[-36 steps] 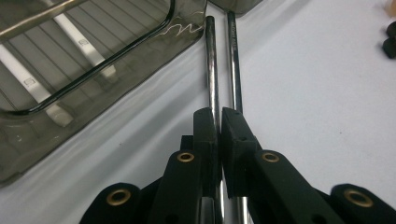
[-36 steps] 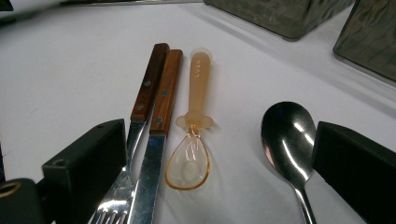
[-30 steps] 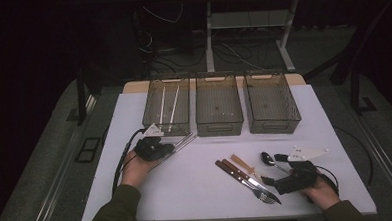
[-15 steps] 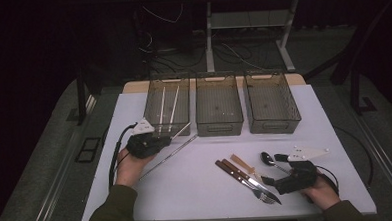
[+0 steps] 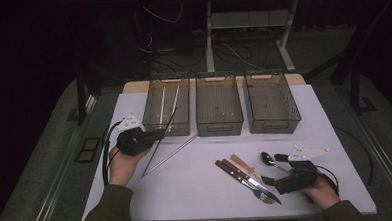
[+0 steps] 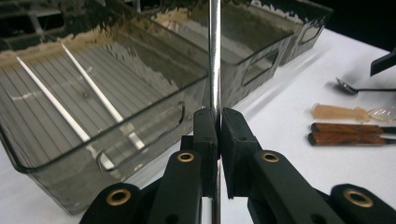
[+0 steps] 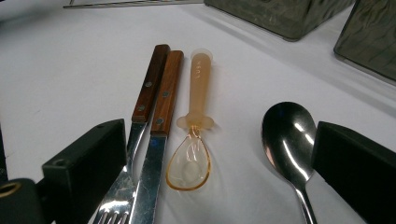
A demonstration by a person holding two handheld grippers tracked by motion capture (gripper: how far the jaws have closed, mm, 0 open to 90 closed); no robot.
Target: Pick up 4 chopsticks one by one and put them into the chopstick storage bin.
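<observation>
Left gripper point(image 5: 157, 134) at nine o'clock on the white surface point(image 5: 197, 190), jaws clamped on a metal chopstick point(image 6: 214, 56) beside the left bin point(image 5: 167, 109). Right gripper point(image 5: 267, 180) at five o'clock, jaws wide, gripping nothing, over spoon point(image 7: 288, 135) and knife point(image 7: 156, 135). No readable writing.

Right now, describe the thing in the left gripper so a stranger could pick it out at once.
Start at the leftmost bin of three at the table's far edge. Just in front of it, the left gripper is shut on a thin metal chopstick. Its twin lies flat on the table, and two white ones lie inside the bin.
</observation>
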